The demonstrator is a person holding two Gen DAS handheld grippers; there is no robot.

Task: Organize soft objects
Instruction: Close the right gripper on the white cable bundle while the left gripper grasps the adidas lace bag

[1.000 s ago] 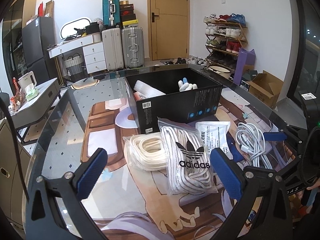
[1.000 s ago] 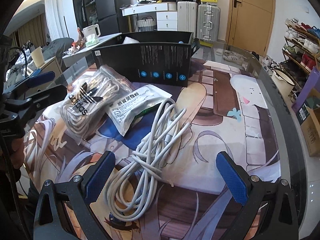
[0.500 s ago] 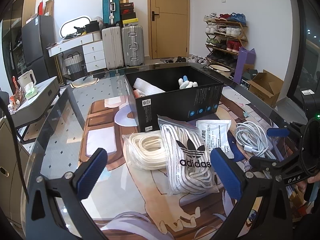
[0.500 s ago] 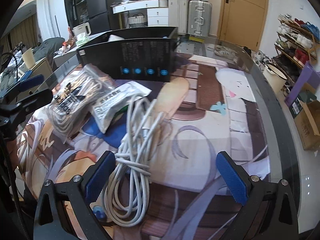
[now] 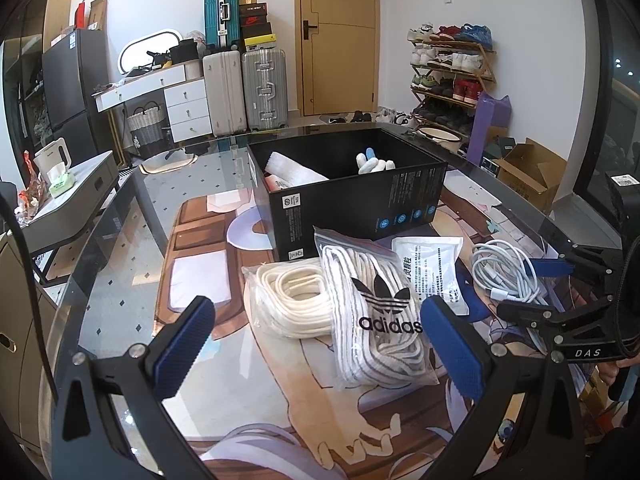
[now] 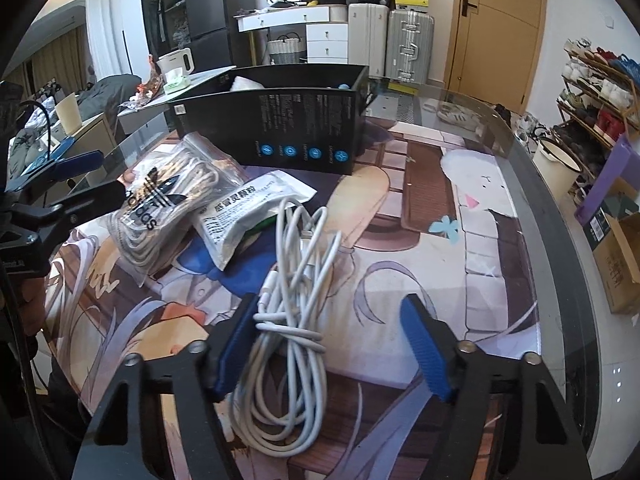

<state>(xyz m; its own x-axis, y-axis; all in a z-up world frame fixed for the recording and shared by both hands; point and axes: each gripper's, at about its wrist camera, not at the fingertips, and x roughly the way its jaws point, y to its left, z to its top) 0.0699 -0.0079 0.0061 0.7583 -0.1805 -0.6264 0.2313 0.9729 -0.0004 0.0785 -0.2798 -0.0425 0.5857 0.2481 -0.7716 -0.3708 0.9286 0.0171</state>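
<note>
Left gripper [image 5: 318, 340] jaws gape before the "adidas" bag [image 5: 374, 312]; right gripper [image 6: 334, 344] jaws straddle the white cable [image 6: 292, 300], unclosed.

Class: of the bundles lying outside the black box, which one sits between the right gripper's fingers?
The white cable bundle; it alone is loose, unbagged.

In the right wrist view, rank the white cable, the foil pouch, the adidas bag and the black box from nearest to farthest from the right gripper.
1. White cable: between the right gripper's jaws, against the left finger.
2. Foil pouch: just beyond the cable, left of centre.
3. Adidas bag: farther left, beside the pouch; close to it in range.
4. Black box: farthest, behind everything.
</note>
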